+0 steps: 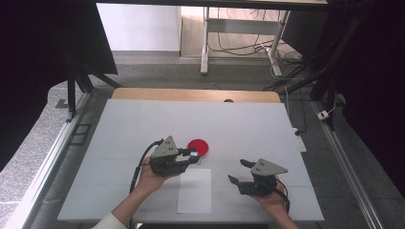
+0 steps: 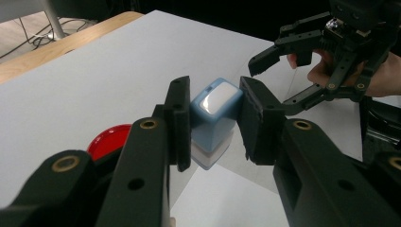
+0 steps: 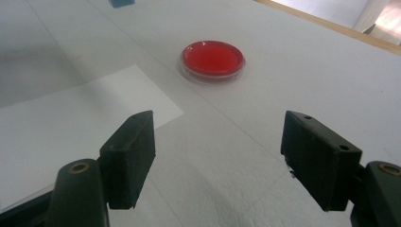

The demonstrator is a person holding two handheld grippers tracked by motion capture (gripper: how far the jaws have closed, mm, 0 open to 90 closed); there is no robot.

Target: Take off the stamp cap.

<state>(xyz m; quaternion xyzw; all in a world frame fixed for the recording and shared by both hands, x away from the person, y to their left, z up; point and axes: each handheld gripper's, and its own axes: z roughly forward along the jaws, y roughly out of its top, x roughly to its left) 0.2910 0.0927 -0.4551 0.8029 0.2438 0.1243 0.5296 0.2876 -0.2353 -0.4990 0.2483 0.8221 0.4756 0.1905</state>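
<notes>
The left gripper [image 2: 215,123] is clamping a blue stamp [image 2: 213,118] above the table [image 1: 143,129]; the right gripper [image 1: 241,171], held level, is gaping empty.

We see a white tabletop [image 1: 143,119] on grey carpet [image 1: 157,76], a metal-legged desk [image 1: 205,43] with tangled cables [image 1: 239,47] behind, dark curtains [image 1: 28,57] flanking.
</notes>
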